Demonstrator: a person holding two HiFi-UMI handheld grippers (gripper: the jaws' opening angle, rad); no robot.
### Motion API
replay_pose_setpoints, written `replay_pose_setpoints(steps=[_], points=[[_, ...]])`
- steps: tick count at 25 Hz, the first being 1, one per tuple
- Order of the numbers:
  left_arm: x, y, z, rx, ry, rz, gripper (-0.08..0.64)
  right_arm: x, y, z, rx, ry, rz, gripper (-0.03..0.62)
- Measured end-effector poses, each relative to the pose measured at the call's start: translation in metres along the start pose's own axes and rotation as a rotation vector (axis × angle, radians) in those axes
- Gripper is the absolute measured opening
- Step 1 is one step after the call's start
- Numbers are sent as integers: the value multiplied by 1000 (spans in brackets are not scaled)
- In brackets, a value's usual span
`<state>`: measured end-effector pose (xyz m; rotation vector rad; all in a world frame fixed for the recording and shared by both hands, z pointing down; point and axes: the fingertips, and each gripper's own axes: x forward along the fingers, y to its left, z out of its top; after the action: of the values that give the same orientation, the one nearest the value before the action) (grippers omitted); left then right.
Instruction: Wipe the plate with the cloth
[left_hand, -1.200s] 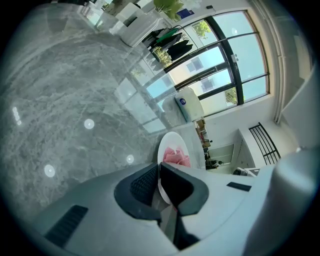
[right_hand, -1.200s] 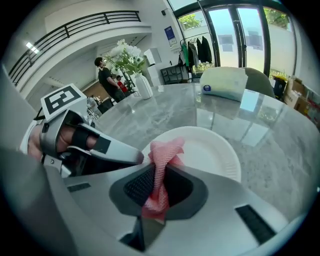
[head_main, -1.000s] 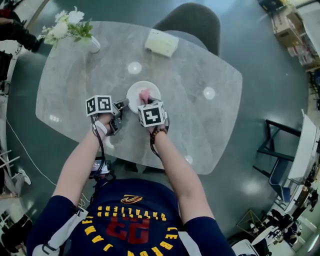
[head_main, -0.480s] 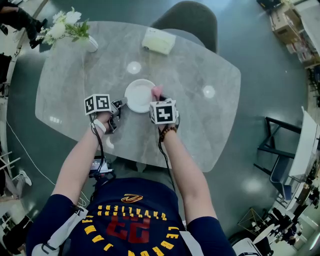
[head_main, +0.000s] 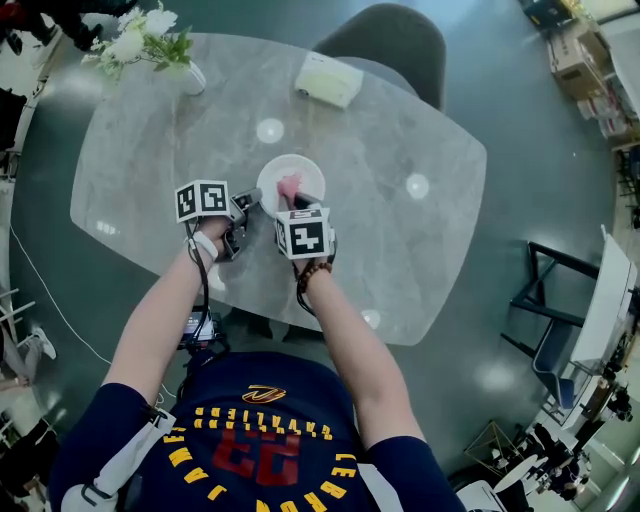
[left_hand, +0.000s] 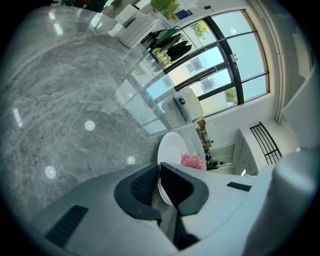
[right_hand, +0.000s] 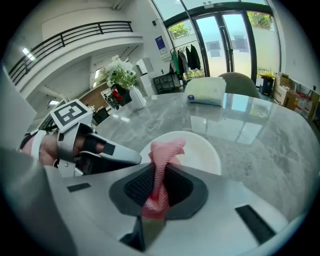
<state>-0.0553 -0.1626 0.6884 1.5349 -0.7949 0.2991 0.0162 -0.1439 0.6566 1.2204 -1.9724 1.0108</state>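
Grey marble table w/ rounded corners, dark floor around it. Far-left corner: white flowers in a small vase.

Nearer the person, L gripper is clamped on the plate. Its jaws are closed over the near-left rim, w/ the plate's edge running btwn the pads. The white plate sits on the table, approx mid-table, a bit left of centre.

Pink cloth rests on the plate's near part, bunched up. Its tail is pinched btwn the jaws of R gripper, which are closed tight on it. R gripper is just beside L gripper, to its right. Both are at the plate's near edge, marker cubes up. In R gripper view, L gripper's jaw reaches in from the left to the plate rim, w/ fingers of the hand behind it.

Past the plate, near the far edge, a white pack lies well apart from the plate. Behind that, a grey chair is pushed up to the table. Far right: boxes, too small to tell more.
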Motion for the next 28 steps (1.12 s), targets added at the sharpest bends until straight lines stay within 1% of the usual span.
replay_pose_setpoints(steps=[4, 7, 11, 16, 20, 25, 28], points=[[0, -2, -1, -1, -4, -1, 18, 16, 24, -13, -53, 51, 37, 46], [-1, -1, -2, 2, -2, 2, 18, 19, 28, -16, -69, 69, 56, 46], [-1, 2, -1, -1, -1, 1, 18, 17, 12, -15, -70, 64, 28, 46], [-1, 2, -1, 4, 5, 3, 18, 4, -30, -22, -45, 73, -50, 46], [-1, 1, 0, 14, 6, 4, 18, -9, -54, -21, -26, 58, -82, 46], [0, 2, -1, 11, 5, 17, 18, -24, -79, -11, 53, 6, -143, 46], [1, 1, -1, 12, 9, 13, 18, -31, -72, 0, 75, -43, -130, 46]])
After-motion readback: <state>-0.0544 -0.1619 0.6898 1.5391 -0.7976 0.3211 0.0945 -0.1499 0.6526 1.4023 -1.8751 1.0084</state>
